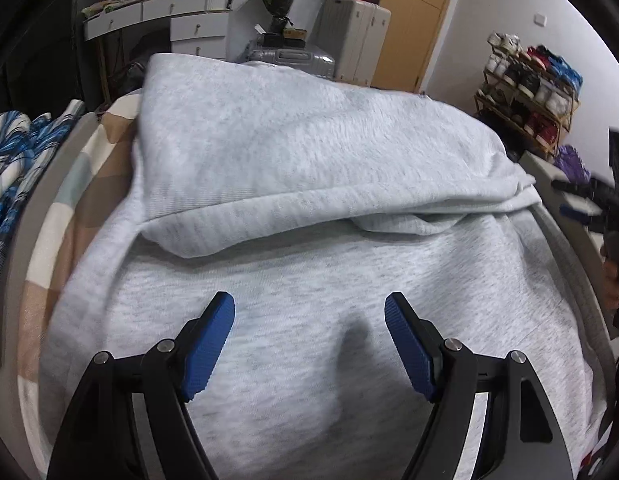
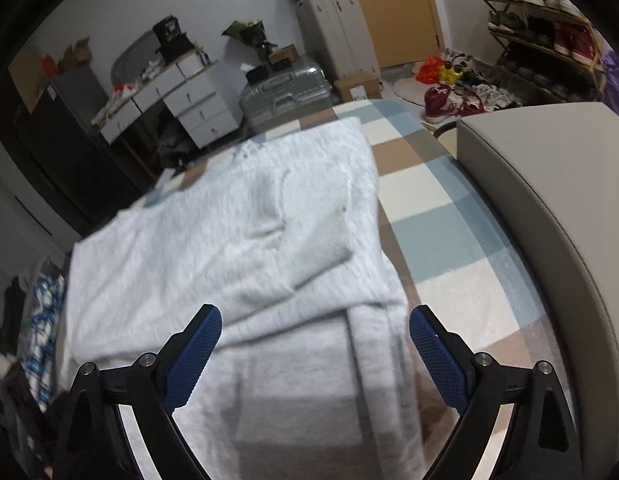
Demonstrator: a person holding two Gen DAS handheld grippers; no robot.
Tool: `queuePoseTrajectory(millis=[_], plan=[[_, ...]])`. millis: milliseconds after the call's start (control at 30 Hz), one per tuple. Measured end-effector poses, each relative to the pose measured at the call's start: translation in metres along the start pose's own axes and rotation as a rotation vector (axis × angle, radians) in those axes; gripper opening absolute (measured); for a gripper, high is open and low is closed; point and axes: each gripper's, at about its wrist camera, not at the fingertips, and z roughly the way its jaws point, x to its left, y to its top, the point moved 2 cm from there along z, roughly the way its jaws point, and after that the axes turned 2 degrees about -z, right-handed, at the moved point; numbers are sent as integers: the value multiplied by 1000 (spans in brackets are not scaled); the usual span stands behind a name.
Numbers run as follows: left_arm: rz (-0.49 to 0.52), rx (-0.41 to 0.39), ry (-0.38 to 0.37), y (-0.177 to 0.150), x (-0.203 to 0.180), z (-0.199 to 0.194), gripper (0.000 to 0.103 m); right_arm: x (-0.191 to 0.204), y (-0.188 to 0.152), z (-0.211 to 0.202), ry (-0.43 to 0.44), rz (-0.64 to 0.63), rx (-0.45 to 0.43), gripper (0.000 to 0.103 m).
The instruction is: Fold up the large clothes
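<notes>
Blue fingertips [image 1: 213, 344] of the left gripper [image 1: 309, 344] are standing wide apart, gripping nothing, the grey sweatshirt [image 1: 301, 184] lying folded beneath and ahead, mid-frame. Likewise the right gripper [image 2: 315, 356] is gaping empty over the sweatshirt's lower edge on the checked bedsheet [image 2: 425, 200].

one grey garment [image 1: 293, 152], two suitcases [image 2: 285, 94]

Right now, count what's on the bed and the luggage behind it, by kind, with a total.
Grey garment: 1
Checked bedsheet: 1
Blue-and-white patterned cloth: 1
Silver suitcase lying flat: 1
Pale upright suitcase: 1
Total: 5
</notes>
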Motion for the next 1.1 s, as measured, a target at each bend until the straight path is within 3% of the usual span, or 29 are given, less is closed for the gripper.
queuePoseTrajectory(millis=[100,233,367,500,567,600,633,667,700,767,800,933,1100], plan=[[-32,-61,-29,3,11,-25,74,-10,-8,-3,-22,-21,29,96],[-74,-115,50,13,39,-42,74,-25,-15,1,-37,-19,72,96],[-109,-40,211,19,67,-19,74,-30,-20,12,-27,-7,111,96],[-75,53,272,22,75,6,74,-24,-23,26,-40,-33,121,95],[-51,71,293,23,74,15,74,-18,-20,30,-48,-78,110,85],[-55,63,286,25,74,17,74,-13,-19,31,-71,-108,104,74],[-61,69,283,27,74,20,74,-11,-17,33,-95,-127,97,54],[-66,64,276,30,74,22,61,-10,-14,35,-106,-140,95,40],[-71,59,252,34,74,24,45,-10,-10,38,-106,-140,103,9],[-73,51,251,40,77,28,28,-14,-5,39,-97,-119,96,7],[-66,49,249,43,77,30,23,-18,-3,39,-108,-112,86,6],[-51,50,255,54,76,39,21,-36,4,43,-89,-53,79,5],[-83,64,236,68,83,51,21,-34,9,46,-118,-68,83,6]])
